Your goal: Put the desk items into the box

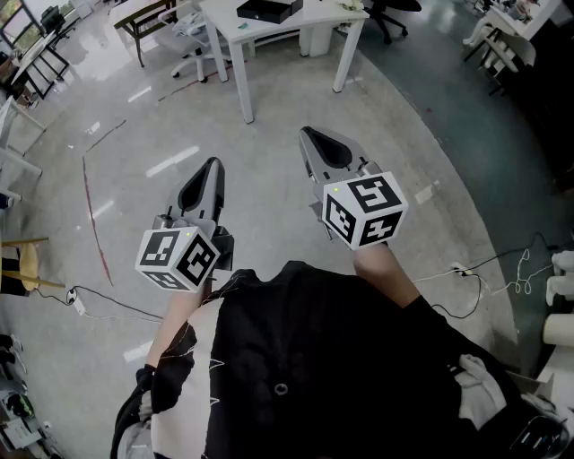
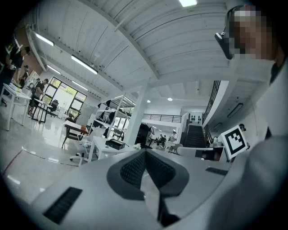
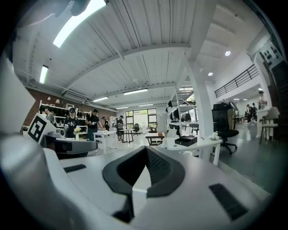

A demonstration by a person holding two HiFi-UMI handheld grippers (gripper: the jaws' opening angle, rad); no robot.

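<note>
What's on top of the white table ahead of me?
A black box sits on the white table, with a small pale item near one end. The box's inside can't be seen.

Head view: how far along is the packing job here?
Nothing looks done. In hand: nothing; the left gripper and right gripper are both shut and empty, over the floor, short of the white table carrying the black box. Left: reaching the table and packing every item.
</note>
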